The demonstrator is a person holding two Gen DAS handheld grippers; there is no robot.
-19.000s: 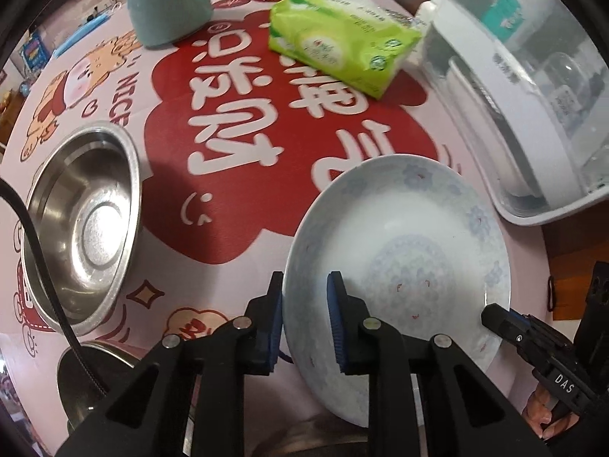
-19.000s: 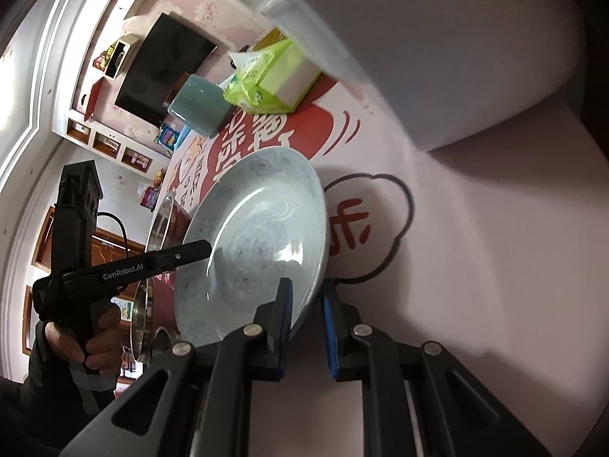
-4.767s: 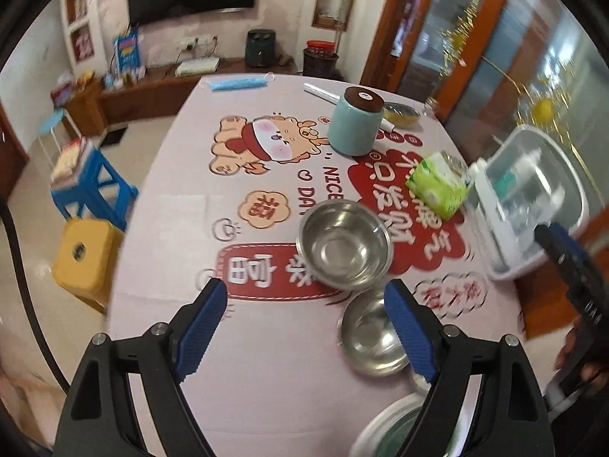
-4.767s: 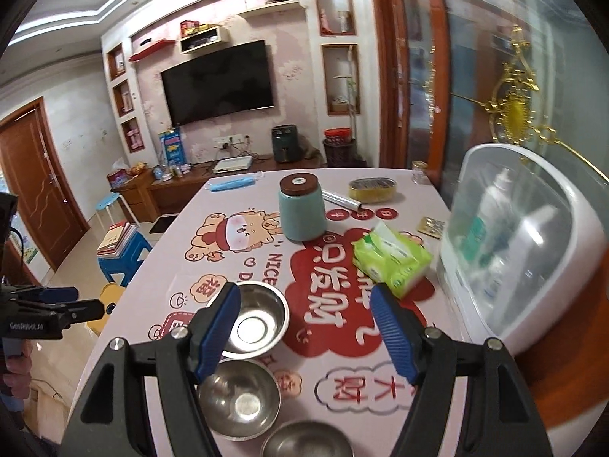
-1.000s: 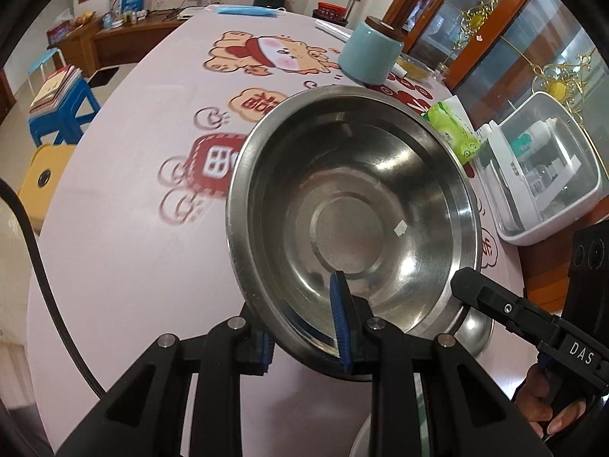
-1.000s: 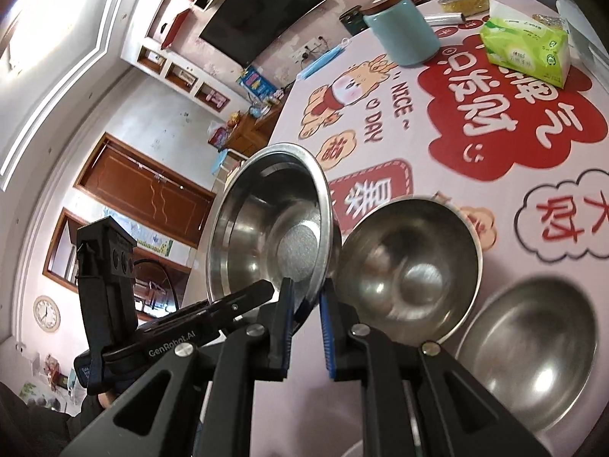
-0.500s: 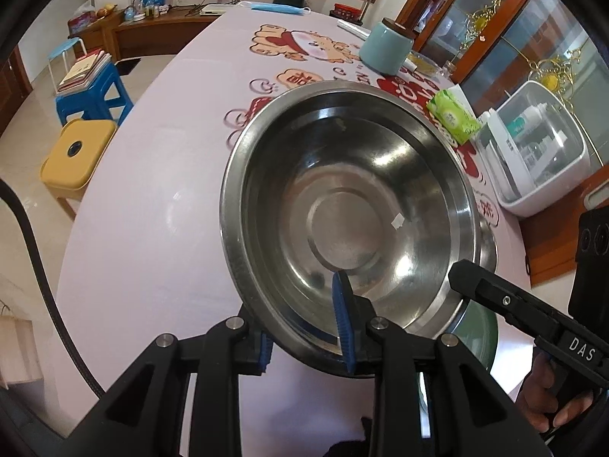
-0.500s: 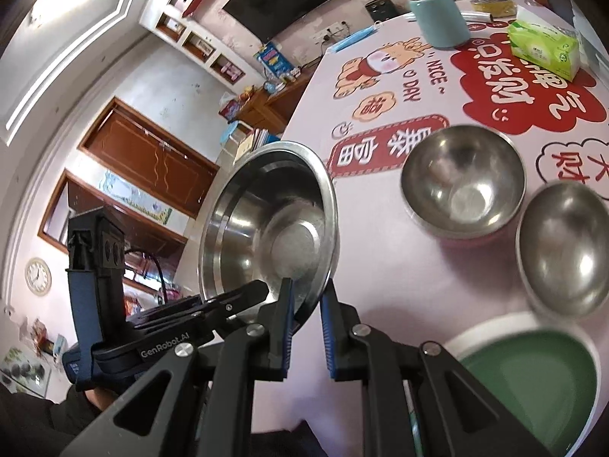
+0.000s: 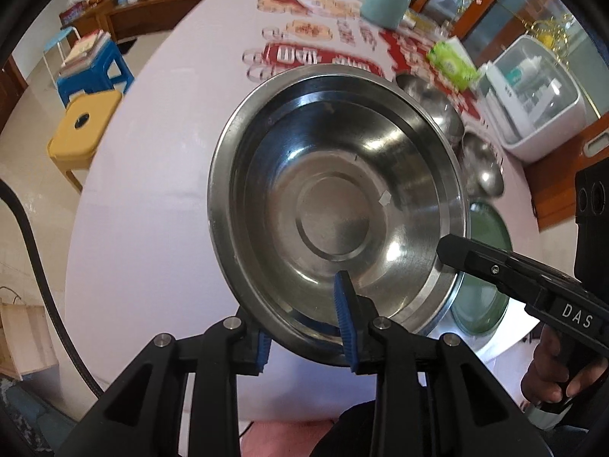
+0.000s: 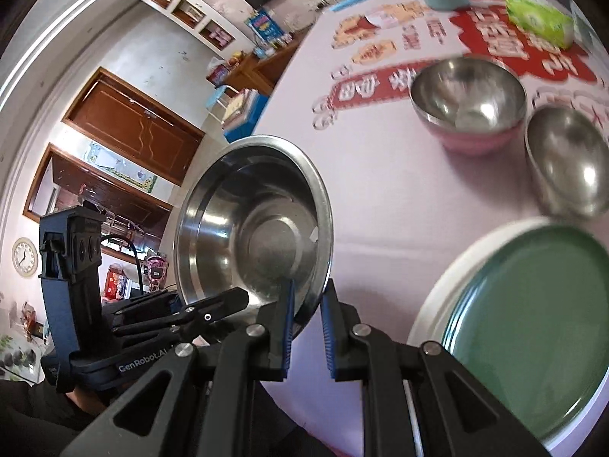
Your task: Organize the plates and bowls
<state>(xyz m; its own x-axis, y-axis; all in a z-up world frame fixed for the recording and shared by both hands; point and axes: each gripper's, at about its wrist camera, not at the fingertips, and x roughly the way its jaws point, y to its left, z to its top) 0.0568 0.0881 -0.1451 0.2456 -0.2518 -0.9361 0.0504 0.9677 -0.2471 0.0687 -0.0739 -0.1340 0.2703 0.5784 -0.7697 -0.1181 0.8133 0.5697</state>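
A large steel bowl [image 9: 335,205] is held up off the table by both grippers. My left gripper [image 9: 304,327] is shut on its near rim. My right gripper [image 10: 307,320] is shut on its rim at the other side; it shows in the left wrist view [image 9: 475,259]. The bowl also shows in the right wrist view [image 10: 255,224]. Two smaller steel bowls [image 10: 468,95] [image 10: 567,160] sit on the table. A green plate [image 10: 533,327] lies on a white plate [image 10: 430,304] at the near right.
The pink printed tablecloth [image 9: 160,175] covers a round table. A teal jar [image 9: 384,0], green tissue pack [image 9: 453,63] and white covered rack [image 9: 533,91] stand at the far right. Blue and yellow stools [image 9: 83,114] stand on the floor at left.
Both grippers have carried the large steel bowl back toward the table's near edge and lower. The small bowls and plates now lie farther off to the right.
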